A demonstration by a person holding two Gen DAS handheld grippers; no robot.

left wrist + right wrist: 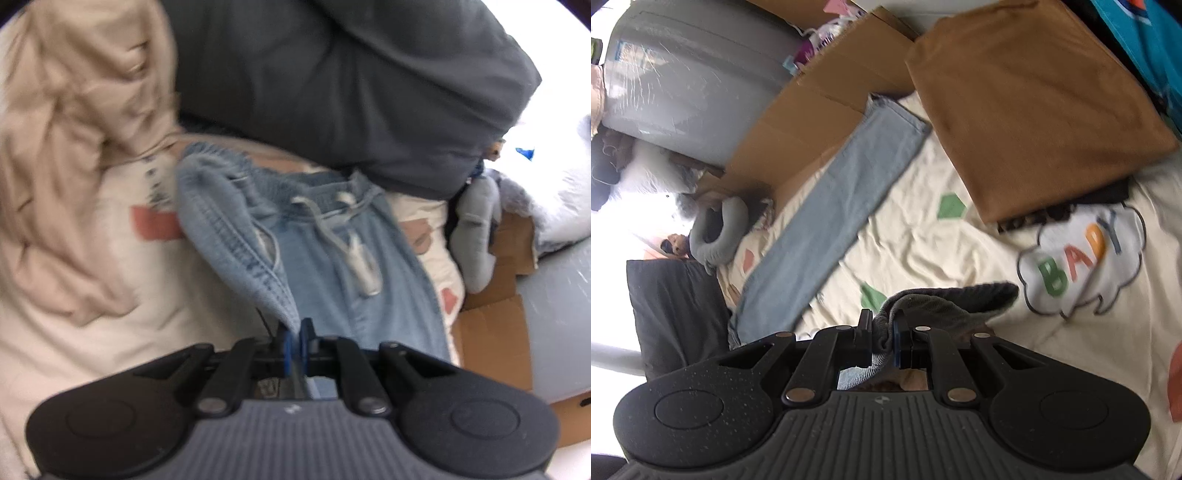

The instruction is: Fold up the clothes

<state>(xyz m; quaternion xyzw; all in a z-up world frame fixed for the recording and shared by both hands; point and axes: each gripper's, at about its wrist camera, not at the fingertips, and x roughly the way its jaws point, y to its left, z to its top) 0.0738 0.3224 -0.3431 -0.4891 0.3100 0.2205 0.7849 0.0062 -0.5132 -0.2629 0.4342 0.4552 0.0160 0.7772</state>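
**Both tongs pinch the blue jeans over the bed**

A cream bedsheet (110, 332) printed with coloured shapes covers the bed. In the left wrist view, a crumpled beige garment (74, 147) lies at left, a dark grey pillow (351, 92) behind. The light blue denim drawstring trousers (332, 258) lie in the middle, and the left tongs (294, 332) are clamped narrow on a lifted fold of their waistband. In the right wrist view, one leg (831, 206) stretches across the sheet; the right tongs (882, 332) grip bunched denim. A folded brown cloth (1034, 110) lies at right.
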